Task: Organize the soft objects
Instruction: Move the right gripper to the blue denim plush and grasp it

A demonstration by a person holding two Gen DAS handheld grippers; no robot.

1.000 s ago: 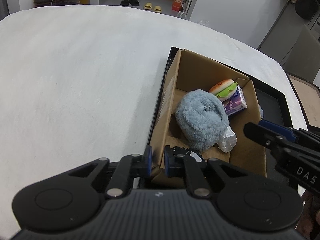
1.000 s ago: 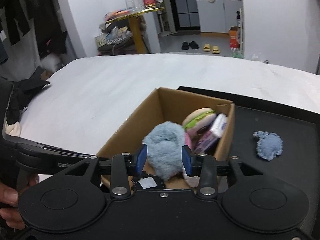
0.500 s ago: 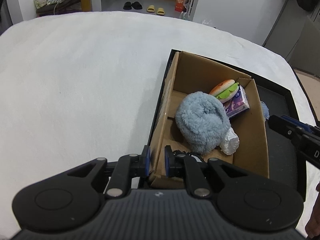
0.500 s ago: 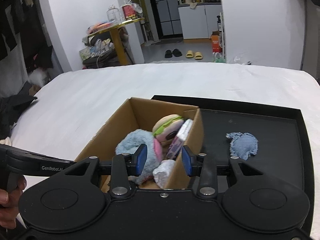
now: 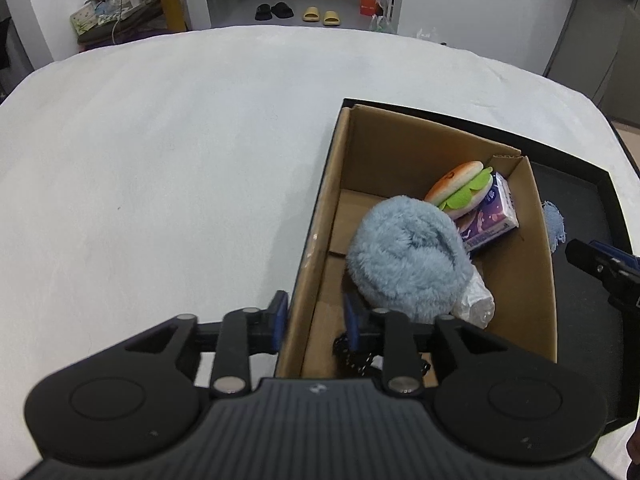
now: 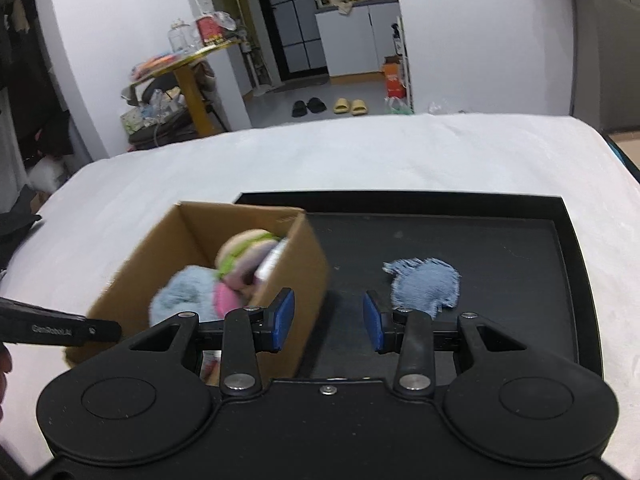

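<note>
1. Left wrist view: the left gripper straddles the near left wall of the cardboard box. Its jaws have just been opening, so the wall stands between the pads without being pinched; the box is let go. That grip most likely served to steady or shift the box.
2. The box sits at the left end of a black tray on a white cloth-covered table. The tray probably gathers the loose items, with the box as their destination.
3. Inside the box lie a fluffy blue plush toy, a burger toy, a tissue pack against the right wall, and a crumpled clear wrapper. They crowd the right and far side, leaving room at the near left.
4. In the right wrist view, the right gripper has its jaws parted and empty, pointing down at the tray floor.
5. The blue cloth scrap lies flat on the tray, just right of the box and just beyond the right-hand pad. It appears to be the last soft item still outside, so picking it up is the likely next step.
6. Being thin and limp, the scrap may call for the pads to press close to the tray floor.
</note>
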